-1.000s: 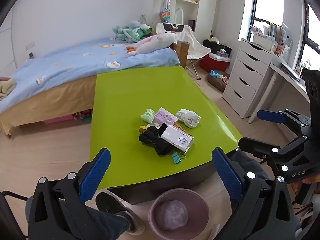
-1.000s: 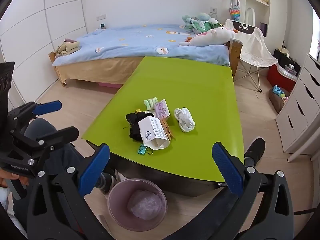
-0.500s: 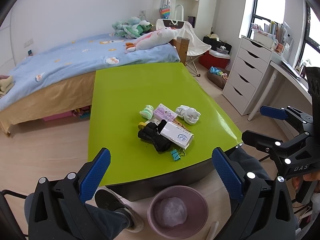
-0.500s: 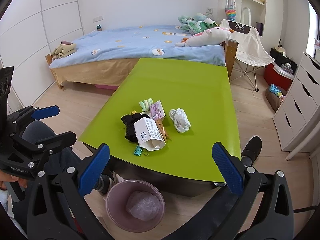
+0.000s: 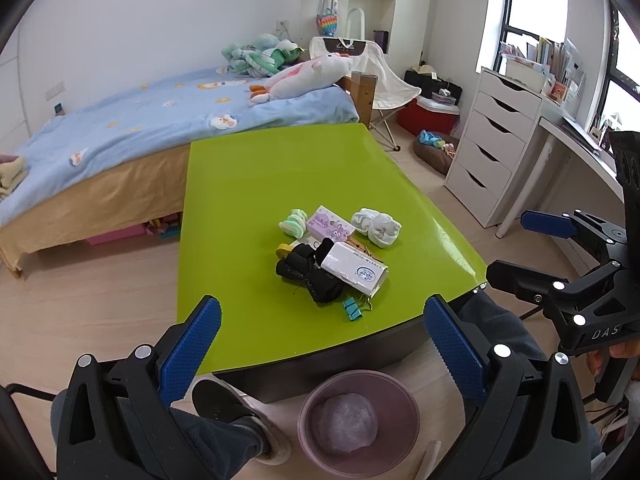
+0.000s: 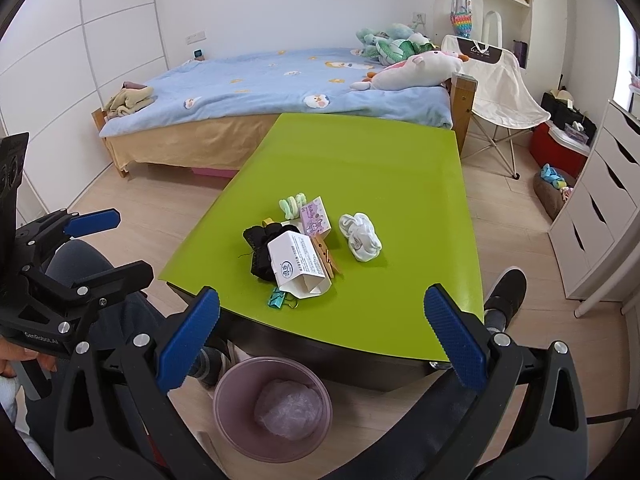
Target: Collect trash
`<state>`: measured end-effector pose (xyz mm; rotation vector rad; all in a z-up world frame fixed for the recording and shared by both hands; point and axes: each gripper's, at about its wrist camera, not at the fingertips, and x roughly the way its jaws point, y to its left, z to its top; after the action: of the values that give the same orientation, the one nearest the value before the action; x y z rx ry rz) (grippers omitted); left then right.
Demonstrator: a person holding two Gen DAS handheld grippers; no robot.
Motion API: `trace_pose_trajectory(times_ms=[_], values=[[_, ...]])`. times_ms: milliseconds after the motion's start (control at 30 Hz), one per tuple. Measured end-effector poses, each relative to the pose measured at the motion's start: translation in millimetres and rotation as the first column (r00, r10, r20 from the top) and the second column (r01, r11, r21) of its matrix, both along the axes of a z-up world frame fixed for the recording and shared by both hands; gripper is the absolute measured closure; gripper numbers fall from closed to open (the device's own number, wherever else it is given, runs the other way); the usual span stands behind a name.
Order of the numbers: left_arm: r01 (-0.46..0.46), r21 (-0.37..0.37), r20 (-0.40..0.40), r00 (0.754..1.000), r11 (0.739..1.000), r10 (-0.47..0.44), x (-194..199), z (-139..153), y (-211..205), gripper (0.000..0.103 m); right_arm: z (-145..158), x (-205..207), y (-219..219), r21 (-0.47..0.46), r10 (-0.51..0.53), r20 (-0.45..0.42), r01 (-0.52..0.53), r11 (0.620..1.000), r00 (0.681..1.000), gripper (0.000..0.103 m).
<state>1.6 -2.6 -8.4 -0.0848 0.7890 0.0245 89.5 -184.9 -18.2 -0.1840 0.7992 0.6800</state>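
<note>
A white carton (image 6: 299,263) lay flat on the green table (image 6: 380,168), its long axis running from the bed (image 6: 260,88) toward the pink bin (image 6: 272,408) on the wooden floor. Left gripper (image 5: 320,352) and right gripper (image 6: 320,340) both gaped wide, empty, above the bin.

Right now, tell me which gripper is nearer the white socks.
Right. The right gripper hovers near the table edge just right of the white socks; the left gripper sits farther left.
</note>
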Motion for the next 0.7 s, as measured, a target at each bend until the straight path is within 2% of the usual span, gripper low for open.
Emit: trace_pose_trajectory(times_ms=[700], values=[[0.009, -0.006, -0.010, 1.000, 1.000, -0.009, -2.0, -3.4, 5.3, 0.006, -4.1, -1.0, 0.2, -0.009, 0.003, -0.013, -0.004, 1.000, 1.000, 0.003]])
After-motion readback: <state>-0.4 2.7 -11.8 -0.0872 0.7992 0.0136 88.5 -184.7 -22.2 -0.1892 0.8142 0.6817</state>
